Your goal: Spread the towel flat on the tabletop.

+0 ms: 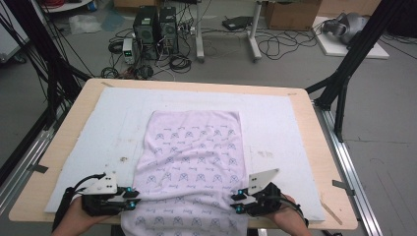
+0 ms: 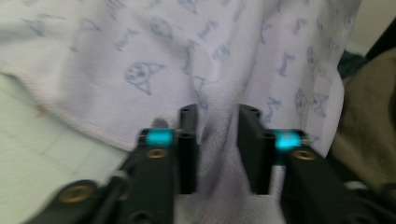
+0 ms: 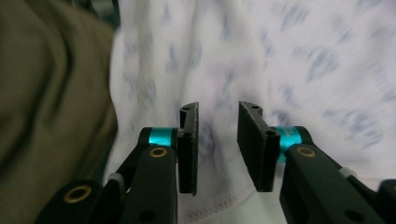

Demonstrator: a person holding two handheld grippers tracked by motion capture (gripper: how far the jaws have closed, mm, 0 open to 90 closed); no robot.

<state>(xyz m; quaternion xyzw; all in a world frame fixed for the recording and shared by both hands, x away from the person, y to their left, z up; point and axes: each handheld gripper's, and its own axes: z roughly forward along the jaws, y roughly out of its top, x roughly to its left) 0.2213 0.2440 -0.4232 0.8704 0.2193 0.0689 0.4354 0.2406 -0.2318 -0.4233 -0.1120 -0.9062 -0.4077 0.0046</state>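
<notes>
The left tool (image 1: pixel 134 201) and right tool (image 1: pixel 238 202) stand with jaws apart astride the towel's (image 1: pixel 196 152) near edge, cloth between them unpinched. Close both squarely on the hem together, at matching spots, before lifting off the desk (image 1: pixel 305 118).

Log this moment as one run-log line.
item: lilac printed cotton towel flat on white mat, near end overhanging | left claw: open, towel fold between jaws | right claw: open over towel hem
</notes>
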